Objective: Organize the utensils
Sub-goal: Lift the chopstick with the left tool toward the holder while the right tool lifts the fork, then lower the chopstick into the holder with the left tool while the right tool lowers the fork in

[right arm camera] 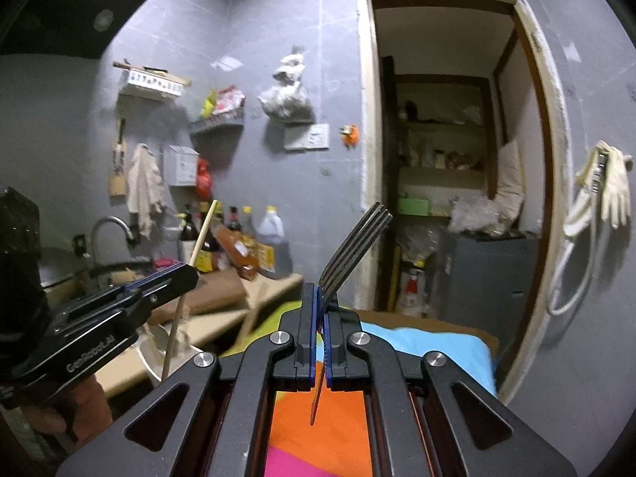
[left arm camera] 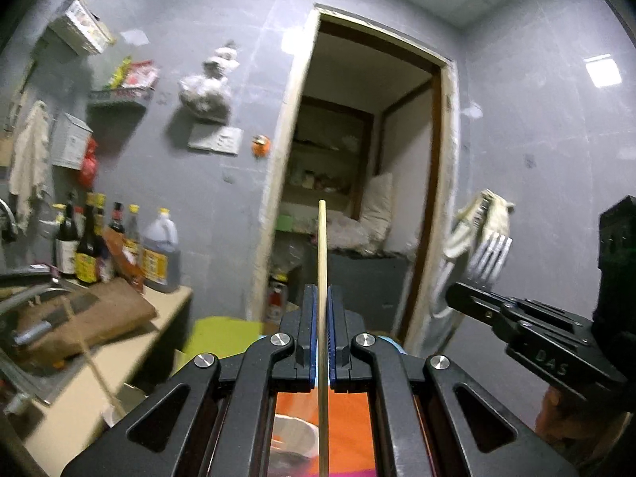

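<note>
My left gripper [left arm camera: 322, 298] is shut on a pale wooden chopstick [left arm camera: 322, 254] that stands upright between its jaws, tip up. My right gripper [right arm camera: 321, 302] is shut on a metal fork [right arm camera: 353, 246] with its tines pointing up and to the right. Both are held up in the air. The right gripper [left arm camera: 457, 292] with the fork [left arm camera: 491, 254] shows at the right of the left wrist view. The left gripper [right arm camera: 190, 272] with the chopstick [right arm camera: 200, 238] shows at the left of the right wrist view. A white bowl [left arm camera: 294, 433] lies below the left gripper.
A mat with orange, pink, blue and green patches [right arm camera: 318, 429] lies below. A counter [left arm camera: 119, 353] at left carries sauce bottles [left arm camera: 119, 246], a brown board and a sink with a faucet [right arm camera: 111, 226]. An open doorway [right arm camera: 457, 139] with shelves is ahead. Gloves [right arm camera: 604, 187] hang at right.
</note>
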`<state>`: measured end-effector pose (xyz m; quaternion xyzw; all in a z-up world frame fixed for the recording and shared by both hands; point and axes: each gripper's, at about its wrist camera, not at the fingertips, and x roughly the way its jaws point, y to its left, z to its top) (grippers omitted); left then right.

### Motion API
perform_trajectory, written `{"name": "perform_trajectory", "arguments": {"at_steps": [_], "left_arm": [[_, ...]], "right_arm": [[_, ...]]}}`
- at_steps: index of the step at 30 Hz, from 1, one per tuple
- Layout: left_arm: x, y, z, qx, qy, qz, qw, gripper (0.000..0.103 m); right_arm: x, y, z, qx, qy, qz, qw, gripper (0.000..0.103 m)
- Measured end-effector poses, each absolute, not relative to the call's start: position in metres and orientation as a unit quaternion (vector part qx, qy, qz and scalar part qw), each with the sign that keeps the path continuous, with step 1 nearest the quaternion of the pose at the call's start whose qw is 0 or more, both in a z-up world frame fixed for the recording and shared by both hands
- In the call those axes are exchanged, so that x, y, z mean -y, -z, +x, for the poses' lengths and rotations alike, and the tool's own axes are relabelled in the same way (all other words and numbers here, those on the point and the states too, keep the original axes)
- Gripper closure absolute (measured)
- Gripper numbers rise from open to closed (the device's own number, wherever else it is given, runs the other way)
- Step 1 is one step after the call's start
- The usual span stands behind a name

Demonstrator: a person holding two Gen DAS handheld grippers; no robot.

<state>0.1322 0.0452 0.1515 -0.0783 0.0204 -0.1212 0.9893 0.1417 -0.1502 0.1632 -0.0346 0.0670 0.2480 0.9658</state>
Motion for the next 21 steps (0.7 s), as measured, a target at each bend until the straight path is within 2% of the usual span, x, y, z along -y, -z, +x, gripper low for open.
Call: {"name": "perform_trajectory", "arguments": {"at_steps": [7,21], "left_arm": [[-0.101,-0.161,0.141,-0.009,0.071,-0.101,0.992,0.101],[-0.161,-0.12,0.182,-0.035,0.023,-0.16,0.986,0.101]], "right_arm": [[0.111,-0.172,0.148,-0.063,-0.291,-0.037,0.954,0.102],[0.066,-0.138,0.172,-0.103,-0.299,-0.067,0.946,0.102]]}}
